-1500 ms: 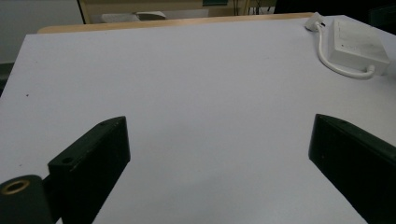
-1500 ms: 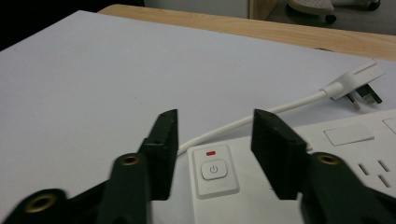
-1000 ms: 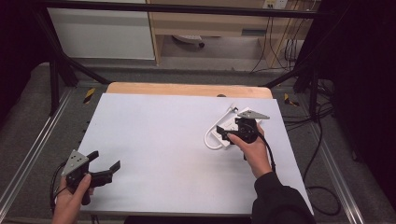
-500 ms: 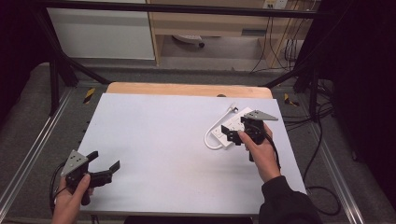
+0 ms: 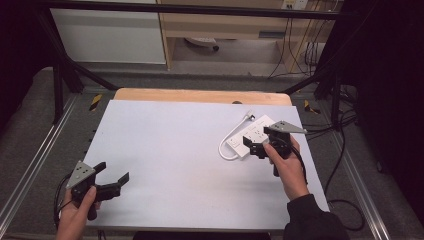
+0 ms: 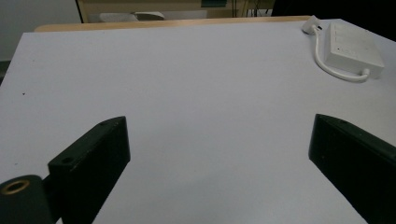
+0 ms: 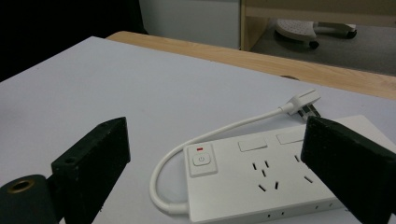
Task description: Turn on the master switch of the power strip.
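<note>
White power strip point(image 5: 251, 137) lengthwise diagonal, plug point(image 5: 248, 114) toward far edge; both tools point(image 5: 111, 176) point(image 5: 256, 145) spread, empty.

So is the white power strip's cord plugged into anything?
Unplugged: the white power strip lies on the table, its plug resting loose beside it.

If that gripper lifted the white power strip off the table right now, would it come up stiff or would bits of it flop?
The power strip body looks like a rigid plastic block, so it would probably lift as one stiff piece. Its white cable already curves in a loop, so it and the plug would likely dangle. The smooth casing might slip between the open right gripper jaws.
</note>
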### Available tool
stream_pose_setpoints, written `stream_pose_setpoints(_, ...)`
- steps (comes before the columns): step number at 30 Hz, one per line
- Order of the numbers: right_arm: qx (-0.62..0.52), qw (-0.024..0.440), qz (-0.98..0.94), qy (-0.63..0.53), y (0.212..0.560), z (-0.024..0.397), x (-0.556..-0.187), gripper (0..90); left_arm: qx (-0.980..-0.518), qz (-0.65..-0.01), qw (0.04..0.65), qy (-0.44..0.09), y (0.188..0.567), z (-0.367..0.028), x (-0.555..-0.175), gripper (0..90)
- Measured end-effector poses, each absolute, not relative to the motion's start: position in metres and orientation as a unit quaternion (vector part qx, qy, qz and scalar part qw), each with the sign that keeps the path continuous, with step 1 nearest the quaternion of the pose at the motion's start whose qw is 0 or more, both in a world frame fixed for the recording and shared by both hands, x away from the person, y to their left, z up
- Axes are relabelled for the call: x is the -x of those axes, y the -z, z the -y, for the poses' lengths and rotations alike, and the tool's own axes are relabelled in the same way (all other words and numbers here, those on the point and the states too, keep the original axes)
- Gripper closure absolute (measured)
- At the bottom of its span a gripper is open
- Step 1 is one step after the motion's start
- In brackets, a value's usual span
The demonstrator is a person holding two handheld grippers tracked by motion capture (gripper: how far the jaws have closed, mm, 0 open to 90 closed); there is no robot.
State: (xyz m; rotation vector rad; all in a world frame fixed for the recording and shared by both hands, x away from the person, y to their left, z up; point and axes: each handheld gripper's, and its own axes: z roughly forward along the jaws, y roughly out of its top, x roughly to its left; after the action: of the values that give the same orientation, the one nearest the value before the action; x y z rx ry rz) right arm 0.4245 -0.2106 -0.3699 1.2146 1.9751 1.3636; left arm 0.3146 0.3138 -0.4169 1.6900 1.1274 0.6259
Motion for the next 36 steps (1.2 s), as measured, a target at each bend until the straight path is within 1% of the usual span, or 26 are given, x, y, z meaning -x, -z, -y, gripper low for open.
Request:
stream_pose_setpoints(18,-0.438,0.24,-0.701,-0.51,0.372,0.238,-0.395,8.4,-0.689,-0.471,0.49,-0.254,0.417,-0.316,-0.314,5.3)
stream_pose_setpoints(29,-0.442,0.242,-0.696,-0.511,0.382,0.255,-0.372,8.1,-0.688,-0.47,0.491,-0.254,0.417,-0.316,-0.314,5.4)
stream_pose_setpoints(36,-0.452,0.241,-0.694,-0.506,0.394,0.267,-0.359,6.1,-0.687,-0.469,0.493,-0.254,0.416,-0.316,-0.314,5.3)
